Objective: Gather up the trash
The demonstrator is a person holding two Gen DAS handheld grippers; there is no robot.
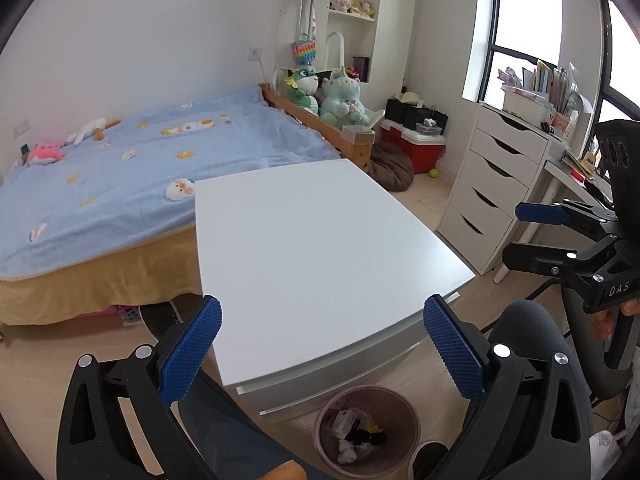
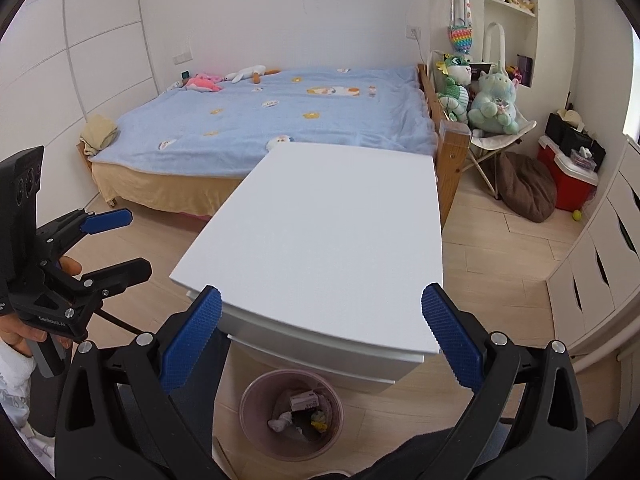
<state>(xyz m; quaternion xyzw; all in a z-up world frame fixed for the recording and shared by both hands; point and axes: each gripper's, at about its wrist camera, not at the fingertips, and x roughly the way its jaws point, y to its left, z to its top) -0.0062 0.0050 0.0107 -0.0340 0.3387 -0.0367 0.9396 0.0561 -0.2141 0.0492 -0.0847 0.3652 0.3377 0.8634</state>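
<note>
We hold the left gripper (image 1: 322, 354) and right gripper (image 2: 320, 346) wide apart, gripping nothing, above the white table (image 1: 316, 248); trash (image 2: 298, 412) lies inside the pink bin (image 2: 256, 432) below the table's near edge

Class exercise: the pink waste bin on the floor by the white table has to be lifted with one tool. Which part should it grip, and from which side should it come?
Grip the rim of the pink waste bin, coming straight down from above. It stands upright and open-topped, so one finger can probably go inside and one outside the thin wall. Choose the rim arc away from the white table, which crowds the far side. The right tool is open and empty.
</note>
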